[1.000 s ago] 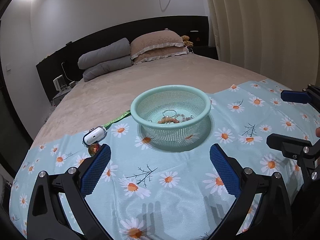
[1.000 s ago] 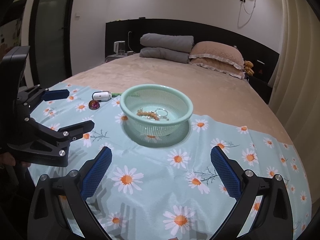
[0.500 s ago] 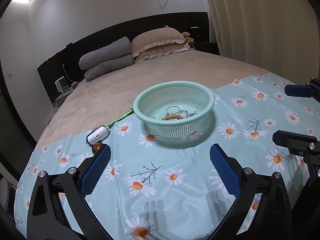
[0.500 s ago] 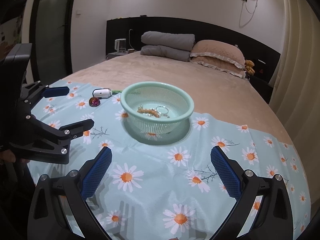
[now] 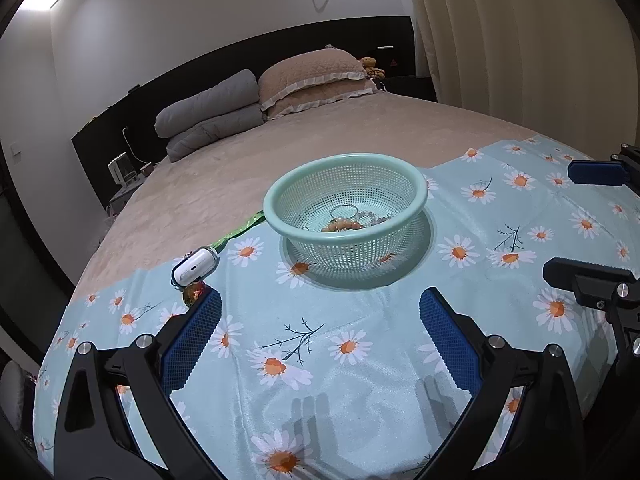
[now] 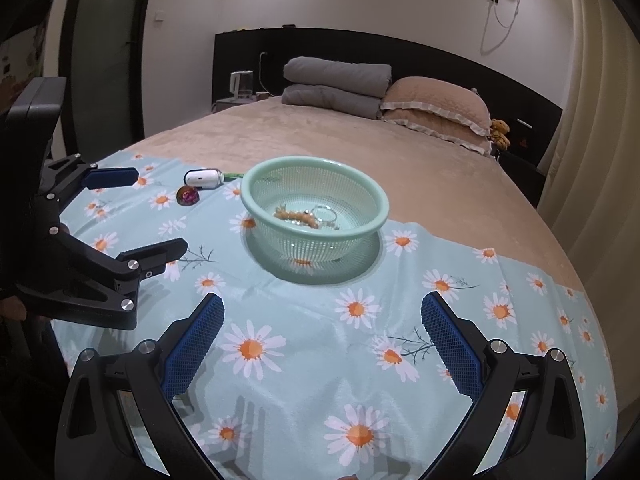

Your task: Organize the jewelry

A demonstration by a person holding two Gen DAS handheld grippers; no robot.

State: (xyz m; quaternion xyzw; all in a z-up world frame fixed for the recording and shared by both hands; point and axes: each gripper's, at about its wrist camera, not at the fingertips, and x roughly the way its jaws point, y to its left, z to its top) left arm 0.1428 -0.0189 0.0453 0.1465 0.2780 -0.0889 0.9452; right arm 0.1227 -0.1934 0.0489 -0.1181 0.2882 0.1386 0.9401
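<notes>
From my right-wrist view, at nine o'clock I see my left tool (image 6: 138,212), released and holding nothing, its blue-padded fingers (image 6: 112,178) spread over the daisy-print cloth (image 6: 304,360) covering the foot of the bed (image 6: 360,148). At about ten o'clock lie a small white case (image 6: 203,178) and, just beside it on the near side, a shiny multicoloured bead-like ornament (image 6: 187,195). Moving right to twelve o'clock, the mint-green mesh basket (image 6: 352,236) stands upright on the cloth, and the jewelry (image 6: 298,216) rests on its bottom: an orange beaded bracelet beside a thin metal ring (the finer pieces there I cannot make out). My right tool (image 6: 322,344) is released too, hovering at six o'clock, well short of the basket. Far off, at one o'clock, the pillows (image 6: 436,110) sit against the headboard.
</notes>
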